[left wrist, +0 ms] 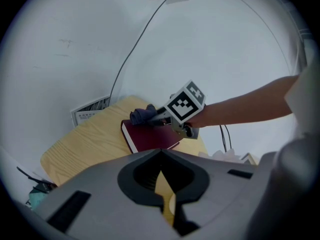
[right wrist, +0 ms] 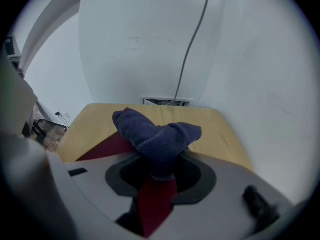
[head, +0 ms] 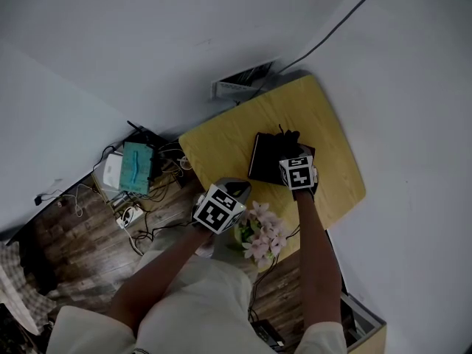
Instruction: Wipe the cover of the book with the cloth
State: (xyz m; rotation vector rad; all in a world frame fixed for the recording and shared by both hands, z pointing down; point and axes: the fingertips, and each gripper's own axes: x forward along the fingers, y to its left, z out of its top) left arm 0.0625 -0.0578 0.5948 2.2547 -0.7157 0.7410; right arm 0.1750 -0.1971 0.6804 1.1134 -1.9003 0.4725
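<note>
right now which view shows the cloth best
The right gripper view: the dark blue cloth fills the centre, bunched between the jaws of the right gripper. The left gripper view shows it small on the book; the head view, only a dark lump.

Head view overhead; low gripper views share book (head: 262,159)

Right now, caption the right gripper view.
Right gripper pinches a bunched dark-blue cloth on a maroon book on a yellow wooden table.

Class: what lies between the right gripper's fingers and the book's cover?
The dark blue cloth. It is bunched and clamped in the right gripper and rests on the red book. The right gripper view shows this best.
</note>
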